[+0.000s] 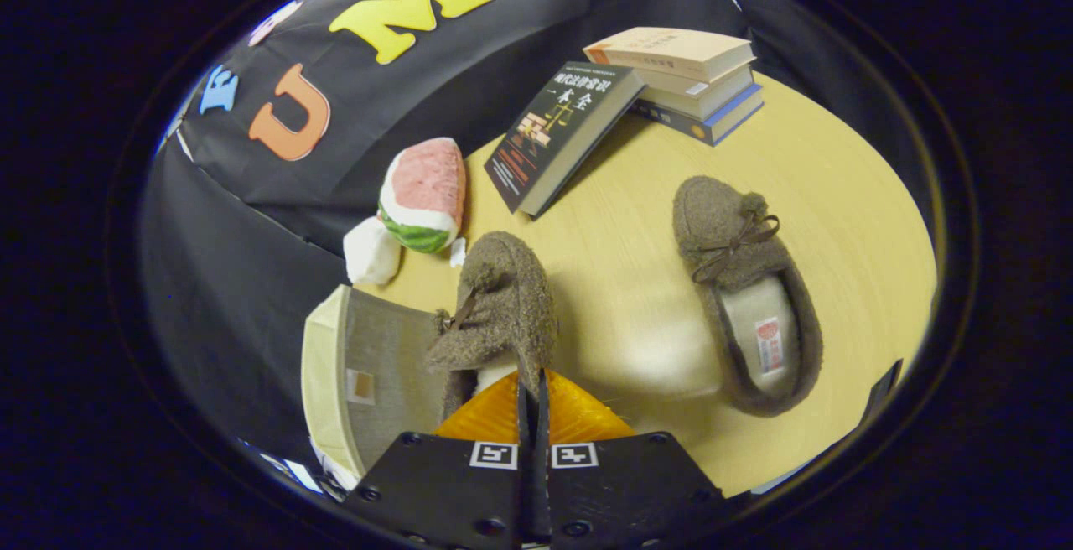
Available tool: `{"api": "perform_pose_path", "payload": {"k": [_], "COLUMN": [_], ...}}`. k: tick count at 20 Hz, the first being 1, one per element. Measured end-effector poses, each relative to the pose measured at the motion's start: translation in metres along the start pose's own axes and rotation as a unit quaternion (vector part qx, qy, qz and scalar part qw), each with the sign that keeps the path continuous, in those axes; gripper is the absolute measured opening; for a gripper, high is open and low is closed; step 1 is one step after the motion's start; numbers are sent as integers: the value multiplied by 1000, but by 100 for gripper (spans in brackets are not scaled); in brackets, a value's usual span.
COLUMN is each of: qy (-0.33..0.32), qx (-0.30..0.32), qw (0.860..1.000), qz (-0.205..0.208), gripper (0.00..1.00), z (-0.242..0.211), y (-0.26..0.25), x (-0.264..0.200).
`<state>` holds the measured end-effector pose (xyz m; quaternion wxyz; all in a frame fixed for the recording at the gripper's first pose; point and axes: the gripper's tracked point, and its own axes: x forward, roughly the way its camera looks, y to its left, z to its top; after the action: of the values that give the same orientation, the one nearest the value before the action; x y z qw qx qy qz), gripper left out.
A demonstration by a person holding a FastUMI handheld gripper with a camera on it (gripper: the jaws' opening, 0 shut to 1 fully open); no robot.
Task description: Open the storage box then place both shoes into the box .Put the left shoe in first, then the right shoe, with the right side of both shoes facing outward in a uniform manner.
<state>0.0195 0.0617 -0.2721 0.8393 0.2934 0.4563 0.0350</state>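
Note:
My gripper [533,384] is shut on the heel rim of a brown fuzzy slipper [503,298], with both fingers pinching its wall. The slipper hangs tilted, toe pointing away, with its small bow facing left. Directly left of it, and partly behind it, is the storage box [323,365], which has a cream rim and a grey inner face. The second brown slipper [742,282] lies flat on the wooden table [637,282] to the right of the fingers. Its toe points away, and its pale insole and a label are visible.
A watermelon-slice plush [423,194] and a white soft lump [371,250] sit beyond the box by the black wall. A dark book [562,135] leans on a stack of books [683,72] at the table's far side.

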Motion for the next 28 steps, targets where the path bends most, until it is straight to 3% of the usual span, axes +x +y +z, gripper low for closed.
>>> {"api": "perform_pose_path", "payload": {"k": [6, 11, 18, 23, 28], "qy": [-63, -88, -38, -6, 10], "qx": [27, 11, -9, -5, -9], "qw": [997, 994, 996, 999, 999], "qz": [36, 67, 78, 51, 36], "gripper": [0, 0, 0, 0, 0], "z": [23, 4, -75, -121, -128], "y": [95, 182, 249, 248, 247], "x": [-53, -64, 2, 48, 83]}}
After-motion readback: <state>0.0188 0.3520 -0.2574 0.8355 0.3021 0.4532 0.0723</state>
